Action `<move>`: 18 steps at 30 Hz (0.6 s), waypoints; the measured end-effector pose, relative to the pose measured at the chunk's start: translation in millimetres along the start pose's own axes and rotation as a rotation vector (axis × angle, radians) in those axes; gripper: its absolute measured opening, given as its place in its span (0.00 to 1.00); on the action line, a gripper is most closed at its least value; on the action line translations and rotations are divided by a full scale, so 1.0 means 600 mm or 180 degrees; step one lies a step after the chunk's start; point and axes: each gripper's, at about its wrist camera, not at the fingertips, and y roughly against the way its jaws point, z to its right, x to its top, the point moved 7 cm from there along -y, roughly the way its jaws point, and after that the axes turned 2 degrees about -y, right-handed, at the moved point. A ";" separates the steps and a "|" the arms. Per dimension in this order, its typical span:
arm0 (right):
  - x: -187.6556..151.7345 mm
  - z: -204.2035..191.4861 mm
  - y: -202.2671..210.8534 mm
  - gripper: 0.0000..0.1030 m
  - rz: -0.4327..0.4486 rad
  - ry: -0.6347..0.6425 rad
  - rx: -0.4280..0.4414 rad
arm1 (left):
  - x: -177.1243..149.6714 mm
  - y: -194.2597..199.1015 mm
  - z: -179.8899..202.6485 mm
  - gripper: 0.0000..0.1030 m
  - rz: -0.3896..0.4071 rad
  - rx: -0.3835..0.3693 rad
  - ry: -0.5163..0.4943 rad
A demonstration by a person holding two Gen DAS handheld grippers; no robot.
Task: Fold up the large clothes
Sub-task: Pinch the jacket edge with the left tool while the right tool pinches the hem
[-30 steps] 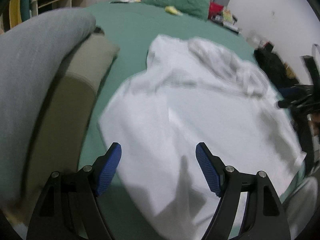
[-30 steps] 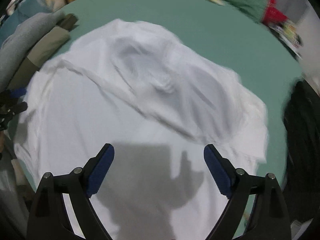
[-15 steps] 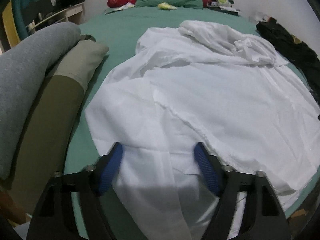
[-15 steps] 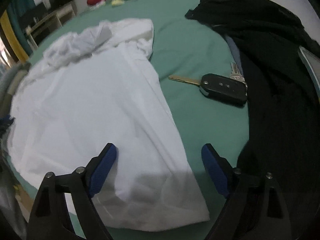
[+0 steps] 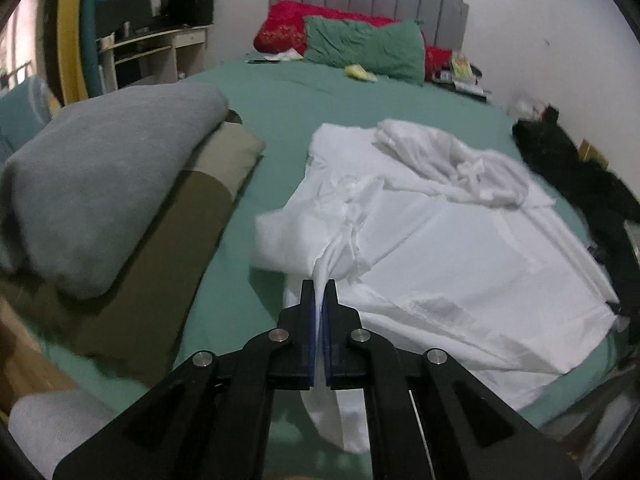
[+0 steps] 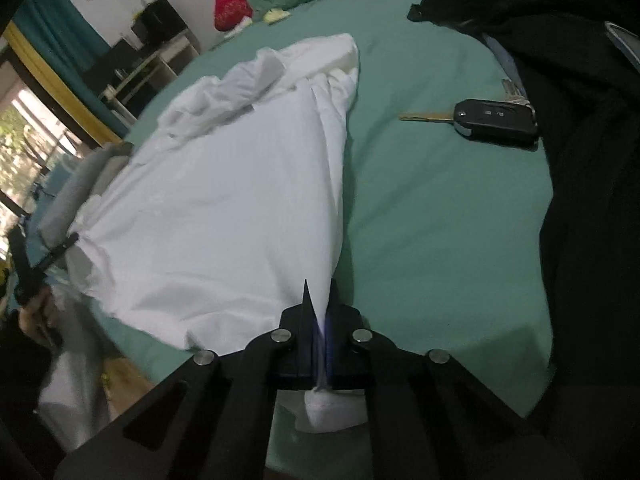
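Observation:
A large white garment [image 5: 460, 240] lies spread on the green bed [image 5: 320, 112], its far end bunched up. My left gripper [image 5: 319, 286] is shut on the garment's near left corner, cloth pulled up into a taut ridge. My right gripper [image 6: 319, 292] is shut on the garment's [image 6: 208, 208] near right corner, the edge stretched tight away from me. The left gripper also shows in the right wrist view [image 6: 60, 246] at the far left, holding the other corner. A little cloth hangs below each gripper.
A grey folded blanket [image 5: 104, 184] on olive cushions [image 5: 168, 240] lies left of the garment. A black garment [image 6: 580, 160] and a car key [image 6: 492, 120] lie to the right. Red and green pillows [image 5: 360, 44] sit at the headboard.
Both grippers went from open above the garment to shut on its near corners. The cloth at each corner is now lifted and pulled taut.

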 end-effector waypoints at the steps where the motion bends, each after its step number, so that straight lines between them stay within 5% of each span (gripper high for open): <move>1: 0.000 -0.003 0.010 0.03 0.0060 -0.0025 0.0009 | -0.001 0.013 -0.006 0.03 0.0032 -0.0028 0.0066; 10: -0.015 -0.051 0.133 0.02 0.0494 0.0091 -0.0006 | -0.003 0.134 -0.051 0.03 0.0347 -0.0174 0.0401; 18: -0.014 -0.077 0.209 0.03 0.0743 0.0155 0.0008 | 0.027 0.221 -0.042 0.03 0.0634 -0.0243 0.0348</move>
